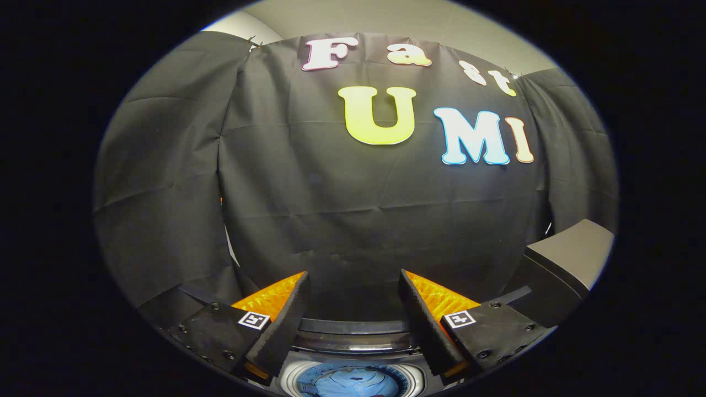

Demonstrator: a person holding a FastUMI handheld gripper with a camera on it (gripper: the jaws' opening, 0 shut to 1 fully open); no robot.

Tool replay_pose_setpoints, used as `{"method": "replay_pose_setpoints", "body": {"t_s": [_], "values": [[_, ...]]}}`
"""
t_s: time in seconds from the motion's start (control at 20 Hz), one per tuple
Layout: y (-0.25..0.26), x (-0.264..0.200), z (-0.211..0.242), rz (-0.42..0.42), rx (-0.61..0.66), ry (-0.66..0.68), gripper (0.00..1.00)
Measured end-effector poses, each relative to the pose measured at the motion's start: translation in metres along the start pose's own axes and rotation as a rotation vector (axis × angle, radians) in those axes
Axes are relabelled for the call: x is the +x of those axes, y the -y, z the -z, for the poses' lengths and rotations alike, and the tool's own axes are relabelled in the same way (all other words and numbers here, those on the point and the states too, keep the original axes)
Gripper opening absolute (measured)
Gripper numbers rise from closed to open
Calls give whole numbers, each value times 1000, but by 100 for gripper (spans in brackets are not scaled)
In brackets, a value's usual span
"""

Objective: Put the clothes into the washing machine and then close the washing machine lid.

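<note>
Gripper view: claw released, empty; soft blue clothes inside round washing machine drum.

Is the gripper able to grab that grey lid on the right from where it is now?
Probably yes. The gripper is open with nothing between its fingers, and the raised lid stands off to its right, beyond the fingers, with nothing between them. The clothes already lie in the drum below.

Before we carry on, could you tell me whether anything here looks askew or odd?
Nothing stands out. The gripper is open and holds nothing. Below its fingers, light blue clothes lie inside the washing machine drum, and the lid stands raised to the right, not yet closed.
</note>
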State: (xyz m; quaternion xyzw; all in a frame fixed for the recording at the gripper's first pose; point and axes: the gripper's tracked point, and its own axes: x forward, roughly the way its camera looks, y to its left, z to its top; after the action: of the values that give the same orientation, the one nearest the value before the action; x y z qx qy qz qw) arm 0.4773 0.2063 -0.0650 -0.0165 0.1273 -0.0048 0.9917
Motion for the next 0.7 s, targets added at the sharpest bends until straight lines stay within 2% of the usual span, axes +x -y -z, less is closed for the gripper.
{"method": "replay_pose_setpoints", "body": {"t_s": [0.5,0.7], "values": [[-4,-53,36,-12,-6,19,99],[-6,-72,66,-36,-18,-22,99]]}}
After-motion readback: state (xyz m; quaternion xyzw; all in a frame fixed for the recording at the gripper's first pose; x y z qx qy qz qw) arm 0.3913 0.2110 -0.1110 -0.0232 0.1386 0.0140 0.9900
